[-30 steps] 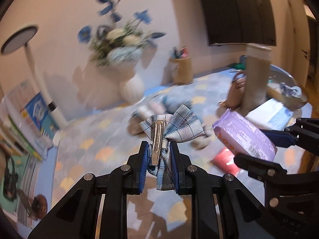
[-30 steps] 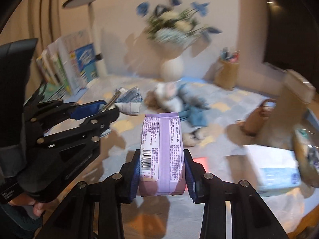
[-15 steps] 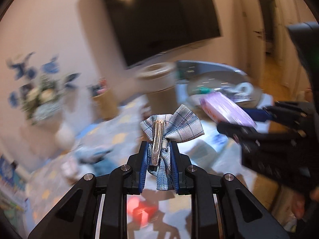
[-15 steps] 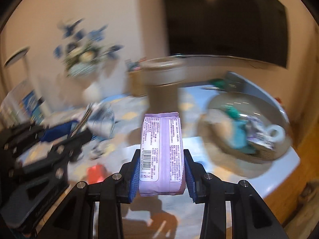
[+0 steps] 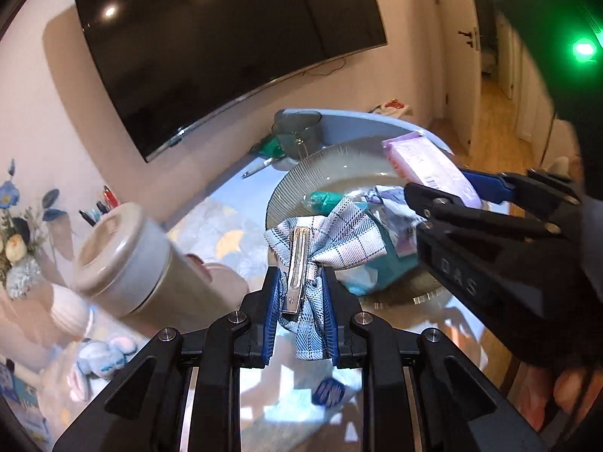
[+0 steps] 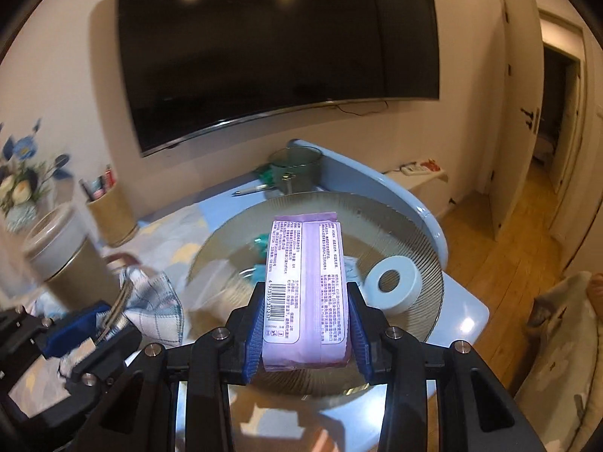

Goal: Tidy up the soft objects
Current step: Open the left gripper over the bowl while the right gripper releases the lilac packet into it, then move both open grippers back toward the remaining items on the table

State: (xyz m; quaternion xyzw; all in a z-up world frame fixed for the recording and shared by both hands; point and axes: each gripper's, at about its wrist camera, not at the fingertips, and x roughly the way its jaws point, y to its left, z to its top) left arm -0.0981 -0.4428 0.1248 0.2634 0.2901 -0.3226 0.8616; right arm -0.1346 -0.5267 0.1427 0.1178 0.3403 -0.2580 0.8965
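Observation:
My left gripper (image 5: 299, 301) is shut on a blue-and-white plaid bow hair clip (image 5: 331, 237), its metal clip facing me. It hangs just before the near rim of a wide ribbed bowl (image 5: 301, 180). My right gripper (image 6: 305, 312) is shut on a purple tissue pack (image 6: 305, 282), held upright over the same ribbed bowl (image 6: 422, 241). The bowl holds a white tape roll (image 6: 392, 282), a teal packet (image 5: 324, 199) and other small soft items. In the left wrist view the right gripper (image 5: 444, 192) and purple pack (image 5: 429, 165) stand to the right, over the bowl.
A tall beige lidded canister (image 5: 143, 271) stands left of the bowl. A pen holder (image 6: 109, 211), a flower vase (image 5: 22, 241) and a plush toy (image 5: 101, 358) lie further left. A glass cup (image 6: 297, 169) sits behind the bowl. The table edge (image 6: 471, 312) is at the right.
Both grippers have swung to the right across the table, from the flower vase side to the ribbed bowl, carrying the bow clip and the tissue pack. The grips are unchanged.

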